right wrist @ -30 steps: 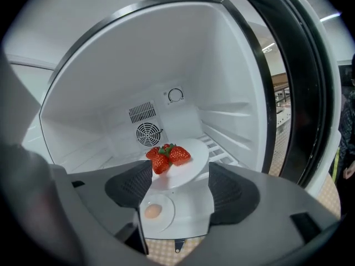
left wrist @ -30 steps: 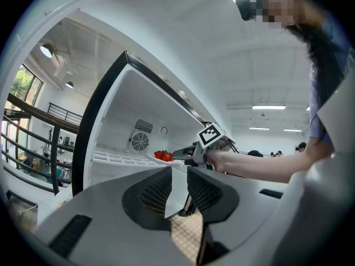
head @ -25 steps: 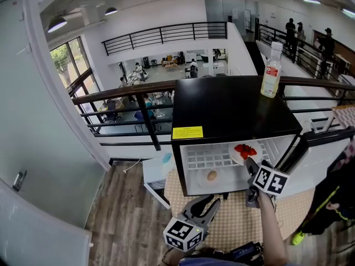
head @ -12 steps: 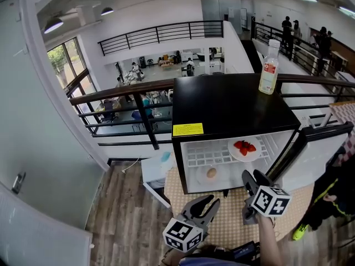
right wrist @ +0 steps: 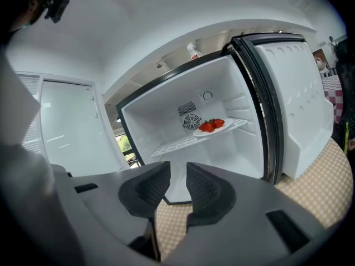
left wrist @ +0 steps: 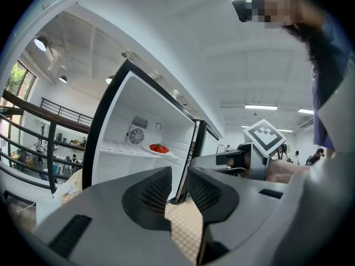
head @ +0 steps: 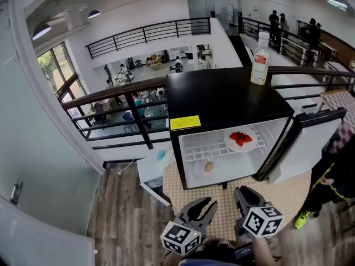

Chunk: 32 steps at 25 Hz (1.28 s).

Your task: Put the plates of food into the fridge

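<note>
A small black fridge (head: 222,96) stands with its door (head: 302,148) swung open to the right. A white plate of strawberries (head: 240,139) rests on its upper wire shelf, also seen in the left gripper view (left wrist: 159,148) and the right gripper view (right wrist: 212,126). Below it, a plate with a small round brown food (head: 208,167) lies on the fridge floor. My right gripper (head: 242,195) hangs in front of the fridge; its jaws (right wrist: 178,179) are closing with nothing between them. My left gripper (head: 201,209) is beside it, jaws (left wrist: 178,182) narrowly apart and empty.
A clear bottle with a red label (head: 258,60) stands on the fridge top at the back right. The fridge sits on a beige checked mat (head: 288,195) over wood flooring. A black railing (head: 122,96) runs behind, and a white wall (head: 33,165) stands to the left.
My right gripper has drawn back from the upper shelf toward me and its jaws have narrowed. The strawberry plate stays on the shelf. The left gripper has barely moved.
</note>
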Motion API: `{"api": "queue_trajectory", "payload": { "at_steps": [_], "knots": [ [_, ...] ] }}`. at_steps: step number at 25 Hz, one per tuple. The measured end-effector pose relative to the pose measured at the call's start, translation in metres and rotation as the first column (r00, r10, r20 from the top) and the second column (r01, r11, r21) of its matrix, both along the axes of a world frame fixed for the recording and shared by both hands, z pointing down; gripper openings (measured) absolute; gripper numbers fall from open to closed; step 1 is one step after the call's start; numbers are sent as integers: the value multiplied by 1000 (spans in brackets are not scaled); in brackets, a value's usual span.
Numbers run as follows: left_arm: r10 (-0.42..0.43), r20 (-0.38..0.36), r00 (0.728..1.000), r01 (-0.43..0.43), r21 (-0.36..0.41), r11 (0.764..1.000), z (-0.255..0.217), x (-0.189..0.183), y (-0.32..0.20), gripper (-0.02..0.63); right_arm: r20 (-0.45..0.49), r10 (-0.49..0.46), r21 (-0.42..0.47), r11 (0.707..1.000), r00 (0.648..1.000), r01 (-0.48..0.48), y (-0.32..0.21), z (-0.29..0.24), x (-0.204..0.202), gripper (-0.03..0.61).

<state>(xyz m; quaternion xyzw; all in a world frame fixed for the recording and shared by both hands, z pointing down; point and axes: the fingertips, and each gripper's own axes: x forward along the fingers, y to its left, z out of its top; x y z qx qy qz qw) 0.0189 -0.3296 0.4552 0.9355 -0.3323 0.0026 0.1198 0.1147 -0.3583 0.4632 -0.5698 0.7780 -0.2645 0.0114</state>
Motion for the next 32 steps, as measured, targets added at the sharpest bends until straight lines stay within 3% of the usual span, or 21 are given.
{"api": "queue_trajectory", "payload": {
  "at_steps": [11,18,32],
  "knots": [
    [110,-8,994,-110,-67,992,33,-3,40,92,-12,55,-85,995,998,-56,75,38,-24,64],
    [157,-28,987,-158,-72,985,32,8,55,92,-28,70,-108,991,997,-72,102,47,-22,48],
    [92,-32,995,-93,-41,995,12,22,100,92,-16,24,-106,994,1000,-26,160,39,-3,37]
  ]
}}
